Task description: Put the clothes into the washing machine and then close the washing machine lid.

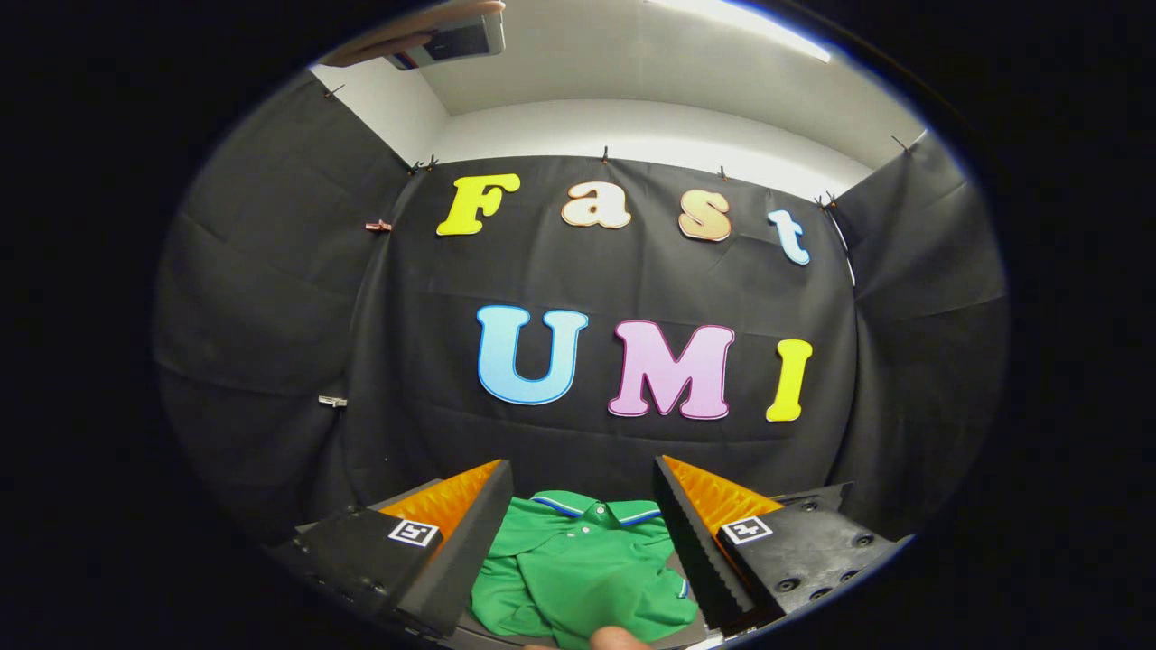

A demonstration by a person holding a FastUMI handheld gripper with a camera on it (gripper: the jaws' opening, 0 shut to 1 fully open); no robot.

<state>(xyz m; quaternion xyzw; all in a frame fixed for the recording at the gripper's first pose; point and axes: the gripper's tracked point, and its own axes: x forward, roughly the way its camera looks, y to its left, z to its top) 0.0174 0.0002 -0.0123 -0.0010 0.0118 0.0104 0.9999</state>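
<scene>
A green polo shirt with a blue-and-white striped collar lies folded on a grey surface, below and between the two fingers. My gripper is open, its fingers spread wide on either side of the shirt and raised above it, with nothing held. A fingertip of a person rests at the shirt's near edge.
The black cloth booth wall stands close behind the shirt and wraps round both sides. A hand holding a phone shows up high near the white ceiling.
</scene>
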